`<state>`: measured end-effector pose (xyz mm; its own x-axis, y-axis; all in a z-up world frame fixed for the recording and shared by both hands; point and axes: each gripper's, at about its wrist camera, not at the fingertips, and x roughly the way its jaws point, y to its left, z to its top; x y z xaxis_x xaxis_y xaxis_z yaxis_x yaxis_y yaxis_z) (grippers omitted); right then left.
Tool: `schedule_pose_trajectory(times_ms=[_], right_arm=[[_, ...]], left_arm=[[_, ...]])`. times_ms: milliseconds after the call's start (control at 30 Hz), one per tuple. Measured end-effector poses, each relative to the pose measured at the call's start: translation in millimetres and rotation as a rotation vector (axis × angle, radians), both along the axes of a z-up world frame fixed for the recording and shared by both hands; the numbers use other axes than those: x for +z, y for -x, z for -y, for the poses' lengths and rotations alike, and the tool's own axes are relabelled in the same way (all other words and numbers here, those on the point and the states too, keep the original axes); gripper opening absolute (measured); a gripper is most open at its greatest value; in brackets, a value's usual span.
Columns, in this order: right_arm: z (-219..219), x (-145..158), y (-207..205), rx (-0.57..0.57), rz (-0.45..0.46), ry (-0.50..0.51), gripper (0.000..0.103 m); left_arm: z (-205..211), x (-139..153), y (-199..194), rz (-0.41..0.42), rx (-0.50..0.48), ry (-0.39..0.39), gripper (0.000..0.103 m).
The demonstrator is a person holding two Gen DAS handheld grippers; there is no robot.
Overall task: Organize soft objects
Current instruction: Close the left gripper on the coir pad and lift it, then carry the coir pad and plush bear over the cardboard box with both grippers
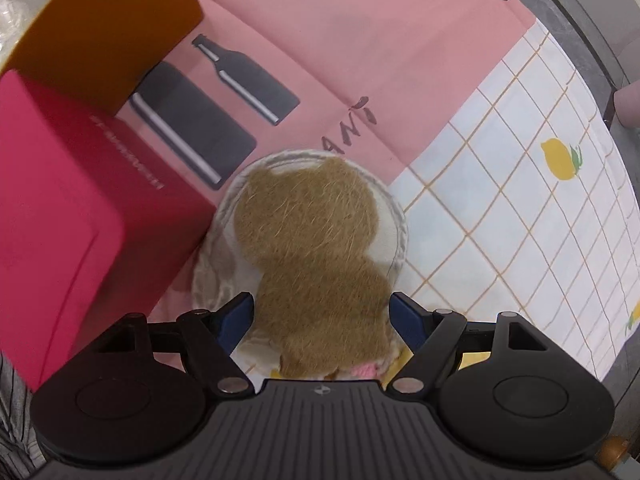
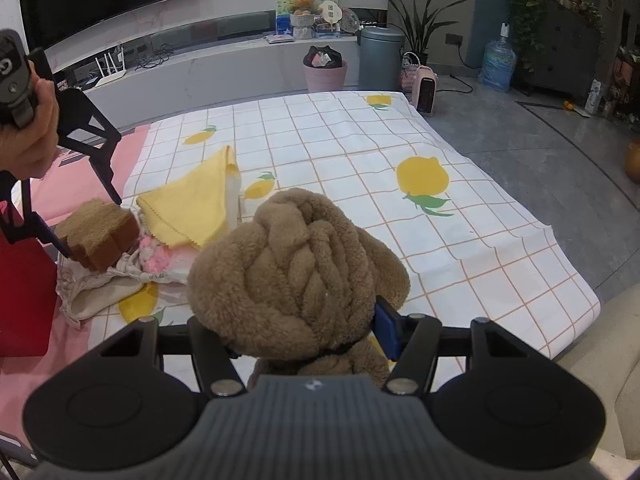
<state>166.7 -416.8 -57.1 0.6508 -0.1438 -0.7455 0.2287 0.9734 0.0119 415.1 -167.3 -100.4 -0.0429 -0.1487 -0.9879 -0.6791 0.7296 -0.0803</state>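
I can read hand-drawn black letters "ANT" on the pink sheet [image 1: 360, 32]. White lettering runs along the red box [image 1: 80, 184], but it's too blurred to read.

Tablecloth [image 2: 360, 152] white, orange grid, yellow lemons with green leaves; pink mat [image 1: 320, 40] at 12 o'clock in left wrist view, dark bottle prints; red box [image 1: 60, 200] at 9 o'clock; orange box [image 1: 100, 20]; tan fuzzy sponge [image 1: 308, 240]; brown knotted plush [image 2: 296, 272]; yellow cloth [image 2: 192, 204]; blue pads [image 1: 404, 320].
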Motion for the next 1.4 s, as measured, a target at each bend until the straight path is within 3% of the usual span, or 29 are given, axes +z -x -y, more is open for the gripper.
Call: schedule_pose_trajectory(times_ms=[367, 500, 600, 733, 1067, 1400], right_arm=[[-4, -4, -3, 0.012, -0.020, 0.009, 0.061], [-5, -6, -4, 0.023, -0.026, 0.011, 0.061], [-7, -4, -4, 0.036, -0.020, 0.015, 0.061], [-6, -4, -1, 0.050, -0.013, 0.003, 0.061], [-3, -4, 4, 0.042, -0.002, -0.013, 0.060], [-13, -6, 6, 0.076, -0.007, 0.010, 0.060]], left_arm=[[-2, -39, -20, -0.073, 0.020, 0.003, 0.094], [4, -37, -23, -0.076, -0.068, -0.014, 0.090], [6, -31, -17, -0.060, -0.074, -0.020, 0.086], [14, -19, -5, -0.018, -0.120, -0.074, 0.085], [35, 29, 22, 0.058, -0.193, -0.081, 0.085], [-2, 105, 61, 0.189, -0.253, -0.039, 0.085]])
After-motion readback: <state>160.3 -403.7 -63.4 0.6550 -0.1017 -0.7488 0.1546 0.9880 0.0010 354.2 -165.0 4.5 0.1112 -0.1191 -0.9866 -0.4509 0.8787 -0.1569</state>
